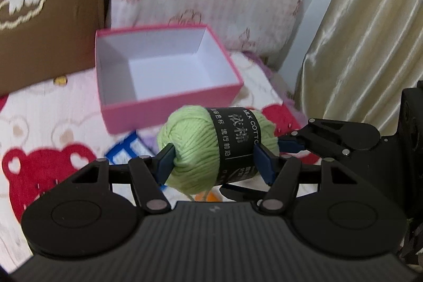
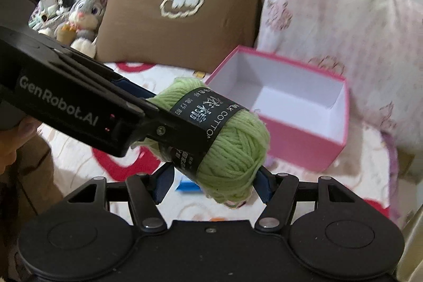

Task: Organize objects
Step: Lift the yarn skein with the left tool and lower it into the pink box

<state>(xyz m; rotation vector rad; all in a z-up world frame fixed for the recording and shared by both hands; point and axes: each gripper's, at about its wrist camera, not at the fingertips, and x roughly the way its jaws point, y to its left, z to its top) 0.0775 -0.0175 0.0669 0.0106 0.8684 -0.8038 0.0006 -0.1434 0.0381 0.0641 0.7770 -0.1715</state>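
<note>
While both grippers are pointing steeply downward over the bed, a ball of green yarn (image 1: 211, 147) with a black paper band is hanging clear of the bedspread (image 1: 47, 123), caught between them.

Left gripper (image 1: 215, 163): its blue fingers (image 1: 166, 163) are pressing into the yarn from both sides, one against the bare left end of the ball, the other on the black band. In the right wrist view this gripper (image 2: 169, 120) is reaching in from the left edge, its black body slanting down and to the right, with part of a hand (image 2: 15, 139) showing behind it.

Right gripper (image 2: 214, 184): its fingers (image 2: 264, 184) are standing partly apart with the lower end of the ball sitting between them. The right finger is touching the yarn; the left finger is showing a small gap beside the band, so I cannot tell whether this gripper is truly clamping. In the left wrist view it (image 1: 293, 144) is coming in from the right, its tip at the right end of the ball.

An open pink box (image 1: 169, 102) with a white inside is sitting on the bedspread just beyond the yarn, tilted slightly. Further back, a brown pillow (image 2: 179, 25) and a pink flowered pillow (image 2: 330, 23) are leaning side by side. A plush rabbit (image 2: 84, 15) is sitting at far left. A blue and white item (image 1: 127, 147) is lying on the bedspread below the yarn, too blurred to identify.
</note>
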